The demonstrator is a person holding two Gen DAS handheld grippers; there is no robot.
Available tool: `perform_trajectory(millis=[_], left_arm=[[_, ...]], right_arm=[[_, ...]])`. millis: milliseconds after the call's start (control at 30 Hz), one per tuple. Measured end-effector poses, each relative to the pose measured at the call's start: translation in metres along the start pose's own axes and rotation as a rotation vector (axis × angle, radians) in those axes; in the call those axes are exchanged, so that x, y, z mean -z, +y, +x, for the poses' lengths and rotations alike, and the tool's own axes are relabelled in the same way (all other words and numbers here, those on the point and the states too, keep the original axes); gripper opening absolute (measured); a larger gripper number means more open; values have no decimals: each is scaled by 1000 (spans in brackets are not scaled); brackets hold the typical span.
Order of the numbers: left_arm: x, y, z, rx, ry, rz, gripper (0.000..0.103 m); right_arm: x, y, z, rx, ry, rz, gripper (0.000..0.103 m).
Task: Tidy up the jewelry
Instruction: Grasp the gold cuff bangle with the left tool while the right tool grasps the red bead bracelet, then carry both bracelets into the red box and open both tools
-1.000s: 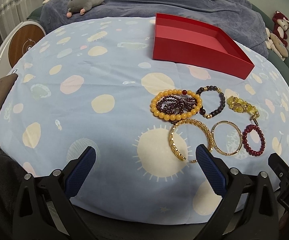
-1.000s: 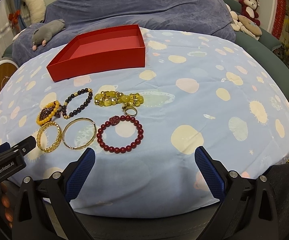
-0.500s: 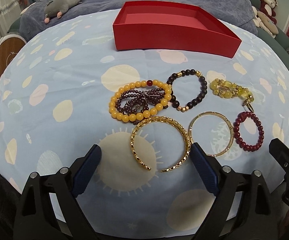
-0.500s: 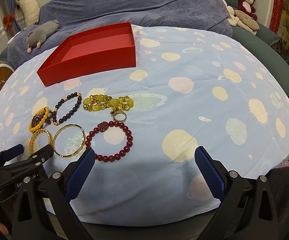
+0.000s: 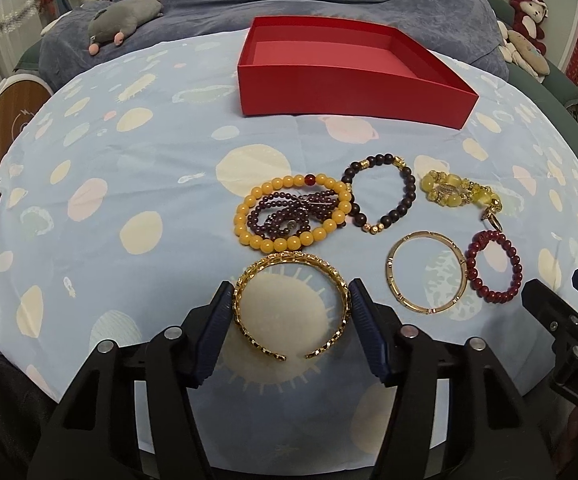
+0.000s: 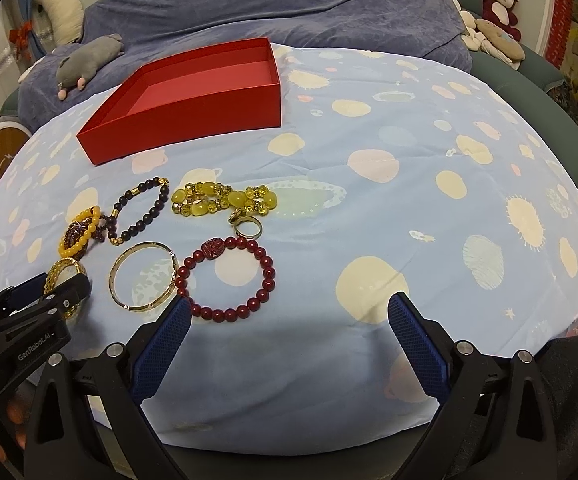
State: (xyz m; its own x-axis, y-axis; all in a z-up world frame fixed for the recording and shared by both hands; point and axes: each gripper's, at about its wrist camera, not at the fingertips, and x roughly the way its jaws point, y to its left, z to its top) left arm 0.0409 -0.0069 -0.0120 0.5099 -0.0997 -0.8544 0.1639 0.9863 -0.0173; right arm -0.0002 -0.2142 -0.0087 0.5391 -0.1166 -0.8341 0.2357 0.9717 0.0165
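Left gripper [image 5: 291, 312], wide open a sec ago, is now being closed round the gold cuff [image 5: 289, 300]; pads nearly touching. Pickup for red box [image 5: 353, 92] judged imminent. Right gripper [image 6: 289, 340] is held spread, empty.

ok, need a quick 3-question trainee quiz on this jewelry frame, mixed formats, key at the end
1. True or false: the red box already holds a bracelet.
2. Which piece sits between the left gripper fingers as its jaws close? A) gold open cuff B) red bead bracelet C) thin gold bangle
3. Fill in: the right gripper has ____ between its fingers.

Key: 1 false, the box is empty. 2 A. 3 nothing; its jaws stand wide open above the cloth.
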Motion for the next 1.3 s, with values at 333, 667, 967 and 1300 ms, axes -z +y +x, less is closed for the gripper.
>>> perform_trajectory(millis=[333, 667, 967, 1300], left_arm=[[1, 19, -2, -20, -10, -68, 56], [1, 18, 2, -11, -2, -58, 56], [2, 15, 0, -2, 8, -57, 56], [-4, 14, -23, 15, -16, -64, 56]], right_arm=[[-10, 11, 21, -7, 38, -25, 77], [-12, 13, 30, -36, 51, -50, 39], [-11, 5, 27, -86, 73, -39, 8], [-12, -1, -3, -123, 51, -14, 8]])
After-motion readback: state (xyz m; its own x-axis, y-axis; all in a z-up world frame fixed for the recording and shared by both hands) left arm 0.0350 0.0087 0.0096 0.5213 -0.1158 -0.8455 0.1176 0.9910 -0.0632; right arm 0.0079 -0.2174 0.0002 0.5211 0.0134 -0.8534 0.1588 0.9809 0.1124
